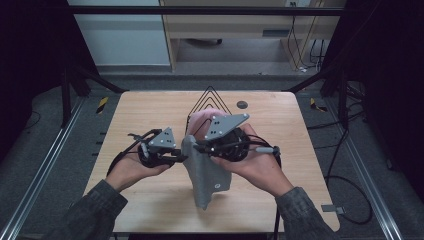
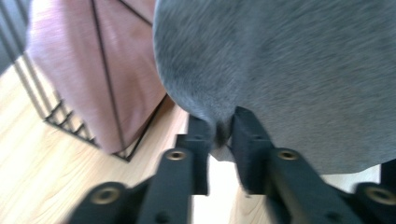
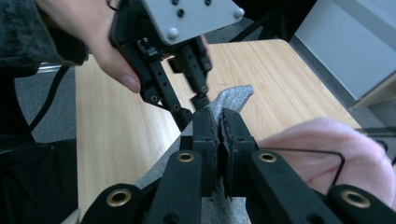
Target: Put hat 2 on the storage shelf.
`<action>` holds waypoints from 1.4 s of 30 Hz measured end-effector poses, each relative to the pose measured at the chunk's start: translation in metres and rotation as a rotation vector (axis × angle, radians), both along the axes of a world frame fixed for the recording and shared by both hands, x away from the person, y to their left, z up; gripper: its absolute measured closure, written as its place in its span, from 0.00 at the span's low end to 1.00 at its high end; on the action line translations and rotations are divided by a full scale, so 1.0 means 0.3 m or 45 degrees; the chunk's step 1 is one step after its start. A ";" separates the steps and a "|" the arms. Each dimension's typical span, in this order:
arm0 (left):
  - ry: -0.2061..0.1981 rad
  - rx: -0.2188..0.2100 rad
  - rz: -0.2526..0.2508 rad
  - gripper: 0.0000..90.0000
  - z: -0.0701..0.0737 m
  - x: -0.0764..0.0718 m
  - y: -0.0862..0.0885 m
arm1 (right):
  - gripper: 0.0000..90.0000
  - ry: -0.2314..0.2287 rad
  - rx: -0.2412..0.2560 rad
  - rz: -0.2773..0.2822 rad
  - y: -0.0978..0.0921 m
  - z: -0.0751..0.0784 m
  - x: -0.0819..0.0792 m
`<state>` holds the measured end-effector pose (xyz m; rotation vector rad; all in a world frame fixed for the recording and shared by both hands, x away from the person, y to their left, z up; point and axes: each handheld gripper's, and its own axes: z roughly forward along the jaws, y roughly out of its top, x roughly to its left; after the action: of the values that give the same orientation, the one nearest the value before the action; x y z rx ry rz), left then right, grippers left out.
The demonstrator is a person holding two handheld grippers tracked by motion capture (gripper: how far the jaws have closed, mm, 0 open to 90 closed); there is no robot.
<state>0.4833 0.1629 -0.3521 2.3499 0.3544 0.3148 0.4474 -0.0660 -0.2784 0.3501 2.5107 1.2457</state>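
A person stands at a pale wooden surface, holding a hand-held gripper in each hand. Between them hangs a grey cloth, lifted so that its lower end rests on the wood near the front edge. The left hand-held gripper has its jaws nearly closed on the cloth's edge; the right hand-held gripper has its jaws pressed shut on the same cloth close by. Just behind stands a black wire rack with a pink cloth draped on it.

Both grippers (left, right) clamped, near together.
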 end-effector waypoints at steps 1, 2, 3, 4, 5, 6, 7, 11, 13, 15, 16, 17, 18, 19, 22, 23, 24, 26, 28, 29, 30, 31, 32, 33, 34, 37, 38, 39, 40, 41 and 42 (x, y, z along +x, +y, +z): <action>0.008 -0.005 0.004 0.95 -0.002 0.000 -0.009 | 0.96 0.007 0.000 -0.011 -0.007 -0.005 0.002; 0.006 -0.009 0.010 0.97 -0.004 -0.002 -0.016 | 0.96 0.009 -0.001 -0.018 -0.016 -0.010 0.004; 0.004 -0.004 0.014 0.98 -0.003 -0.003 -0.021 | 0.96 0.009 -0.001 -0.026 -0.024 -0.013 0.006; 0.002 0.004 0.018 0.98 -0.002 -0.005 -0.023 | 0.96 0.012 0.001 -0.033 -0.034 -0.016 0.009; 0.001 0.008 0.029 0.99 -0.001 -0.008 -0.024 | 0.96 0.017 0.002 -0.046 -0.043 -0.019 0.011; 0.005 0.009 0.035 0.99 0.001 -0.010 -0.023 | 0.96 0.019 0.001 -0.057 -0.053 -0.022 0.016; 0.012 0.007 0.046 0.99 0.003 -0.014 -0.022 | 0.96 0.021 0.002 -0.068 -0.062 -0.025 0.021; 0.011 0.033 0.064 0.99 0.026 -0.023 -0.011 | 0.96 0.031 0.010 -0.121 -0.094 -0.034 0.045; 0.001 0.047 0.076 0.99 0.047 -0.027 -0.005 | 0.96 0.029 0.016 -0.140 -0.106 -0.033 0.053; -0.022 0.043 0.093 0.99 0.077 -0.033 -0.001 | 0.96 0.026 0.031 -0.153 -0.115 -0.028 0.057; -0.043 0.040 0.106 0.99 0.093 -0.036 0.002 | 0.96 0.024 0.035 -0.155 -0.119 -0.024 0.057; -0.059 0.041 0.108 0.99 0.110 -0.037 0.005 | 0.96 0.020 0.042 -0.160 -0.122 -0.019 0.057; -0.075 0.038 0.115 0.99 0.126 -0.040 0.006 | 0.96 0.016 0.047 -0.164 -0.126 -0.012 0.056; -0.091 0.034 0.127 0.99 0.142 -0.040 0.008 | 0.95 0.009 0.052 -0.169 -0.129 -0.005 0.055; -0.123 0.037 0.148 0.99 0.187 -0.037 0.009 | 0.95 -0.014 0.068 -0.193 -0.140 0.023 0.055; -0.137 0.038 0.149 0.99 0.210 -0.036 0.006 | 0.95 -0.018 0.075 -0.198 -0.143 0.032 0.055; -0.154 0.041 0.155 0.99 0.230 -0.035 0.003 | 0.95 -0.028 0.084 -0.206 -0.147 0.048 0.055; -0.178 0.039 0.158 0.99 0.270 -0.029 -0.006 | 0.95 -0.047 0.098 -0.216 -0.155 0.078 0.058; -0.198 0.029 0.167 0.99 0.312 -0.020 -0.014 | 0.95 -0.062 0.108 -0.229 -0.166 0.108 0.064; -0.206 0.028 0.167 0.99 0.333 -0.013 -0.020 | 0.96 -0.066 0.115 -0.237 -0.172 0.123 0.068; -0.218 0.022 0.172 0.99 0.354 -0.006 -0.025 | 0.95 -0.072 0.121 -0.244 -0.179 0.138 0.072; -0.224 0.007 0.178 0.99 0.374 0.002 -0.031 | 0.95 -0.079 0.131 -0.250 -0.186 0.153 0.077; -0.233 0.003 0.175 0.99 0.395 0.010 -0.036 | 0.95 -0.086 0.139 -0.256 -0.194 0.167 0.083; -0.242 -0.008 0.173 0.99 0.414 0.018 -0.040 | 0.95 -0.089 0.149 -0.263 -0.202 0.180 0.089; -0.251 -0.018 0.168 0.99 0.438 0.028 -0.046 | 0.95 -0.092 0.161 -0.268 -0.212 0.194 0.095; -0.276 -0.030 0.167 0.99 0.483 0.049 -0.060 | 0.95 -0.101 0.189 -0.281 -0.235 0.234 0.112; -0.283 -0.035 0.168 0.99 0.498 0.057 -0.065 | 0.95 -0.107 0.198 -0.286 -0.244 0.253 0.121; -0.288 -0.040 0.170 0.99 0.508 0.063 -0.069 | 0.95 -0.116 0.202 -0.291 -0.250 0.268 0.127; -0.295 -0.049 0.172 0.99 0.525 0.073 -0.073 | 0.95 -0.120 0.205 -0.292 -0.253 0.279 0.131; -0.296 -0.059 0.173 0.99 0.535 0.080 -0.075 | 0.95 -0.129 0.211 -0.297 -0.258 0.298 0.140; -0.302 -0.064 0.174 0.99 0.551 0.091 -0.079 | 0.95 -0.134 0.216 -0.300 -0.259 0.309 0.145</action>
<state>0.5106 0.1392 -0.1868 2.2135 0.4032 0.6362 0.4909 -0.1438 -0.1858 0.5860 2.2079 1.3454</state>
